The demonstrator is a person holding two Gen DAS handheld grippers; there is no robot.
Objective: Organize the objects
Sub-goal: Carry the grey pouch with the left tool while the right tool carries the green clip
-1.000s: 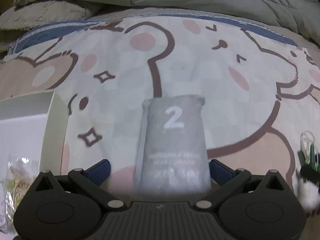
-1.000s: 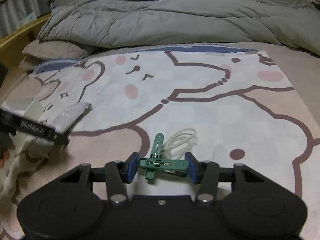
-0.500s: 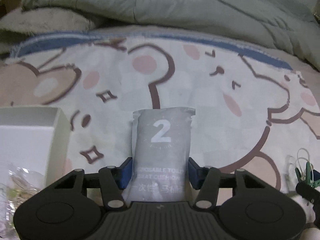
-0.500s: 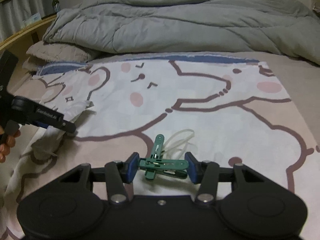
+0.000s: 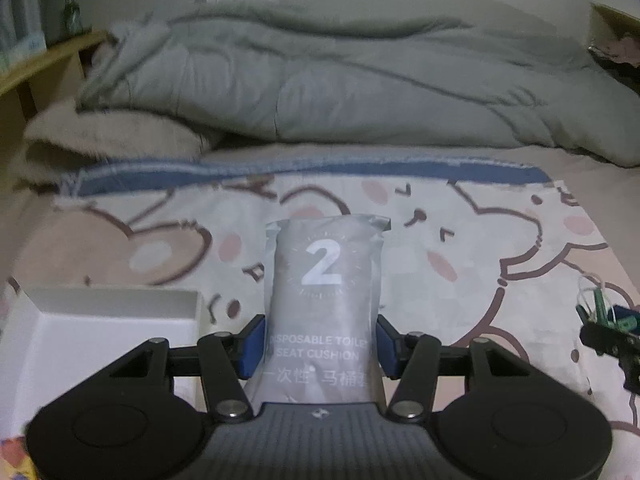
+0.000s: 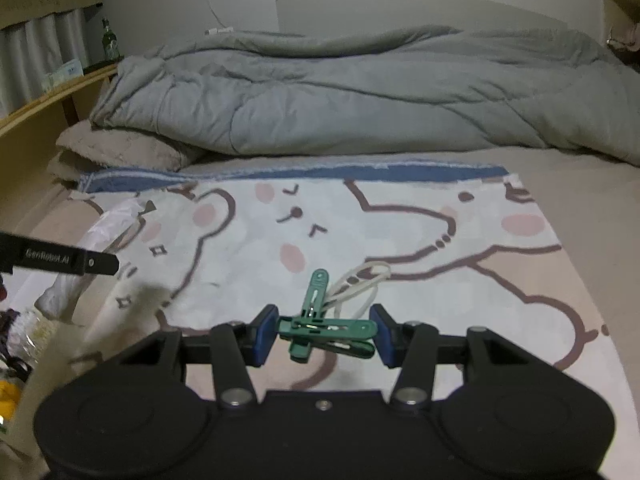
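1. Your left tool (image 5: 320,346) is pinching a grey packet (image 5: 325,300) marked with a large "2" and the words "disposable toilet seat cushion"; its blue pads are pressing on both side edges of the packet's lower half.
2. The packet is sticking out forward past the fingers, held above the cartoon-bear blanket (image 5: 460,248) that is covering the bed.
3. From the right wrist view, your left tool (image 6: 92,263) is showing at the left edge, with the pale packet (image 6: 108,226) slanting up beyond it.
4. A white box (image 5: 100,332) is sitting open on the bed just left of your left tool; the part of its inside that is showing is looking bare white.
5. Your right tool (image 6: 326,334) is pinching a cluster of green clothespins (image 6: 320,326), the blue pads pressing on the two ends of the pin lying crosswise.
6. A loop of white cord (image 6: 366,280) is hanging off the pins on the far side.
7. In the left wrist view, your right tool (image 5: 612,334) with its green pins is appearing at the right edge, well apart from the packet.
8. A crumpled clear bag (image 6: 24,328) is lying at the left edge of the right wrist view; you cannot tell what is inside it.
9. A grey duvet (image 6: 360,92) is lying bunched across the far end of the bed.
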